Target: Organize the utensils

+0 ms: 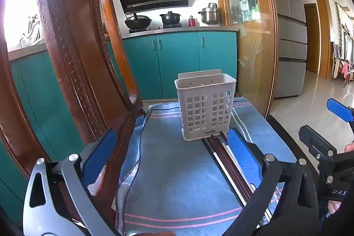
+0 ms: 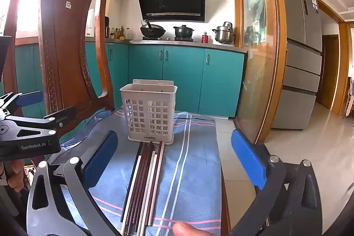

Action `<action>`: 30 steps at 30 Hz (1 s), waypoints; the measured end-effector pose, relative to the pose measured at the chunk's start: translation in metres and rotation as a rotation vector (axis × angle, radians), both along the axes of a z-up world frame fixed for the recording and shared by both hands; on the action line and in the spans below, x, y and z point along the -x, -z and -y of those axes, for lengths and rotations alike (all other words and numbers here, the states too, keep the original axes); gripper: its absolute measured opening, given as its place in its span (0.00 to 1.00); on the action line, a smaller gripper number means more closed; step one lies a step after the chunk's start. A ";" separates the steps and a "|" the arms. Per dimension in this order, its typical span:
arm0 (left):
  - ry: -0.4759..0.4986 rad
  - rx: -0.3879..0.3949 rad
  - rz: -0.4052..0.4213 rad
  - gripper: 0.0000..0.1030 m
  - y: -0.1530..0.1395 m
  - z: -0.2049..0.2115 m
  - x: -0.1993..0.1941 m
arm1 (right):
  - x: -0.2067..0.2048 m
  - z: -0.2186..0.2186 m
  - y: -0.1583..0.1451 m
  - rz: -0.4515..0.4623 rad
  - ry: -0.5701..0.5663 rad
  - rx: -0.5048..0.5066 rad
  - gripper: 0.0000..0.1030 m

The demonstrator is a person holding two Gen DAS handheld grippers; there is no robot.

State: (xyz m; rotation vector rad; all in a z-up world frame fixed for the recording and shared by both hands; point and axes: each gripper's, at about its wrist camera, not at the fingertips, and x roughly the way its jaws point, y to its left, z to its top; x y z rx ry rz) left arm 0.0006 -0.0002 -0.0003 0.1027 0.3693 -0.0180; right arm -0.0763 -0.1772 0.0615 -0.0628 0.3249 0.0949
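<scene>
A white slotted utensil basket (image 1: 204, 107) stands upright on a blue striped cloth (image 1: 177, 169); it also shows in the right wrist view (image 2: 149, 113). Several chopsticks (image 2: 143, 183), dark, maroon and white, lie side by side on the cloth in front of the basket; in the left wrist view they (image 1: 225, 167) run beside my right-hand finger. My left gripper (image 1: 172, 154) is open and empty above the cloth. My right gripper (image 2: 174, 158) is open and empty above the chopsticks. The basket looks empty.
A carved wooden chair back (image 1: 73, 48) stands close on the left (image 2: 64, 41). A glass sliding door (image 2: 258, 54) and a fridge (image 2: 303, 54) are on the right. Teal cabinets (image 1: 177, 59) and a stove with pots are behind. The cloth's right edge drops to tiled floor (image 2: 298, 158).
</scene>
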 end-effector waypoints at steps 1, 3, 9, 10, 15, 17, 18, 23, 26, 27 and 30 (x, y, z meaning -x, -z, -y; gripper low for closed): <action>-0.001 0.000 0.002 0.97 0.000 0.000 0.000 | 0.000 0.000 0.000 0.001 -0.001 -0.002 0.97; -0.003 -0.001 0.003 0.97 0.000 0.000 0.000 | 0.000 0.000 0.000 -0.001 0.000 0.003 0.97; 0.003 0.003 0.000 0.97 0.001 0.000 -0.001 | 0.000 -0.001 0.000 -0.001 0.000 0.002 0.97; 0.002 0.003 0.000 0.97 0.001 -0.001 -0.001 | 0.000 -0.001 0.000 -0.001 0.001 0.003 0.97; 0.002 0.000 -0.006 0.97 0.001 0.000 -0.003 | 0.000 -0.001 0.000 -0.001 0.001 0.004 0.97; 0.002 -0.001 -0.006 0.97 0.002 0.002 -0.002 | 0.000 -0.001 0.000 0.000 0.002 0.004 0.97; 0.002 0.000 -0.008 0.97 0.003 0.002 -0.002 | 0.001 0.002 -0.003 0.001 0.005 0.003 0.97; 0.006 -0.001 -0.007 0.97 0.006 0.004 0.000 | 0.002 0.006 -0.004 0.001 0.015 -0.012 0.97; 0.005 0.000 -0.008 0.97 0.005 0.004 -0.001 | 0.001 0.003 -0.001 0.000 0.017 -0.010 0.97; 0.006 0.000 -0.008 0.97 0.005 0.004 0.000 | 0.001 0.003 0.000 0.001 0.016 -0.011 0.97; 0.006 -0.001 -0.010 0.97 0.006 0.004 0.000 | 0.001 0.004 -0.001 0.003 0.019 -0.013 0.97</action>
